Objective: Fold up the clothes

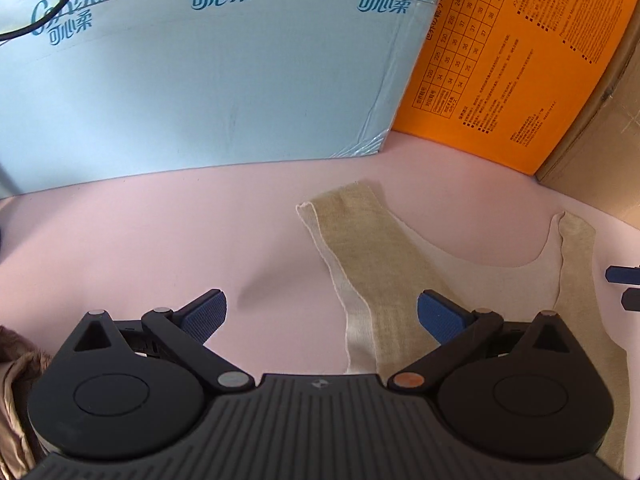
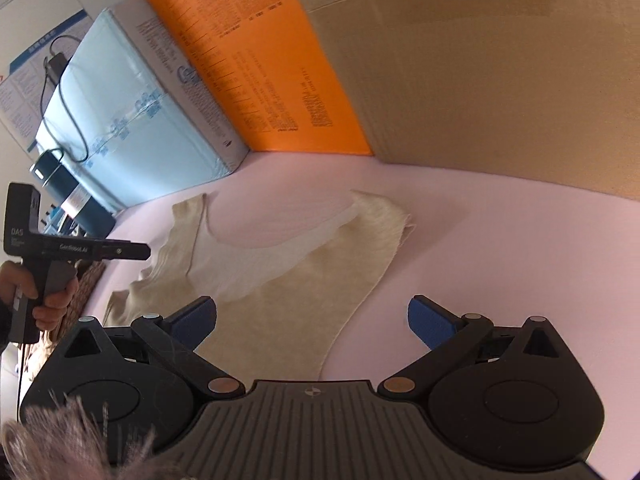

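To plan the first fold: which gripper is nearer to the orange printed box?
Right. The right gripper hovers over the beige sleeveless top, toward the orange printed box; the left gripper hovers beside the top's far edge.

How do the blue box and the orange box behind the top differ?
The blue box is pale blue with teal logos and a cable draped over it; the orange box is bright orange, covered in small black print and a size table. The blue box is the wider face in the left wrist view; the orange box is narrower. Both stand on the pink surface behind the beige top.
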Available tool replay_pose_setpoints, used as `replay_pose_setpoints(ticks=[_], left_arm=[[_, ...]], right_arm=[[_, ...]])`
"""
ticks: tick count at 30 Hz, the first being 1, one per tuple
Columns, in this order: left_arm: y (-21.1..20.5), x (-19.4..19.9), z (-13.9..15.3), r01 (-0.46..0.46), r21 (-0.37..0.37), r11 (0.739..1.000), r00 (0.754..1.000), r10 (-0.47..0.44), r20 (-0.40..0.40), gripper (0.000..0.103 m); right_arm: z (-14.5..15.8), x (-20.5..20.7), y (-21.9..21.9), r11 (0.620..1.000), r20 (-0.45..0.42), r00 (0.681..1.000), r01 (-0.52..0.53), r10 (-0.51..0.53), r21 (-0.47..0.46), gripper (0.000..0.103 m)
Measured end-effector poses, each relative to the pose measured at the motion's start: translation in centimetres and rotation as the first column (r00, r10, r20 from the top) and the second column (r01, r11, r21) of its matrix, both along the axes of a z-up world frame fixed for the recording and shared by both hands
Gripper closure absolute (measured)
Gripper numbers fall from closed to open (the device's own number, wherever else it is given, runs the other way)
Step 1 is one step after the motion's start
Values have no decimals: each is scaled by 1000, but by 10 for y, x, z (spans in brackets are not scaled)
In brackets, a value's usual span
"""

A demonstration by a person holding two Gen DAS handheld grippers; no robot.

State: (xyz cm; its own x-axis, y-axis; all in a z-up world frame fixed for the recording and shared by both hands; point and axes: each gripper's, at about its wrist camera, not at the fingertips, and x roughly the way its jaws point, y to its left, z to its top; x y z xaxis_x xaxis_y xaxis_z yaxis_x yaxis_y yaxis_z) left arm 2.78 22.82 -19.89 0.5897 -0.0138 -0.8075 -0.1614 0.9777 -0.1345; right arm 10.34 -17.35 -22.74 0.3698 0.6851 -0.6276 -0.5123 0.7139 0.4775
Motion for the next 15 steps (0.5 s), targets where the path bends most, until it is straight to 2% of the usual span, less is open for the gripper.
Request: replay_pose_setpoints(ticks=[4,10,15], left_arm=[[2,17,-4,69,-2,998,996,-69,54,1],[0,47,-11,188,33,982,977,-191,99,6],[-1,62,-15,195,90,977,974,-203,99,6]], right_arm=[[-11,22,-10,996,-8,1000,-7,8,91,0],[-15,47,-13,983,-15,995,-96,100,158,0],[-16,60,-8,975,-3,995,-102,105,197,0]])
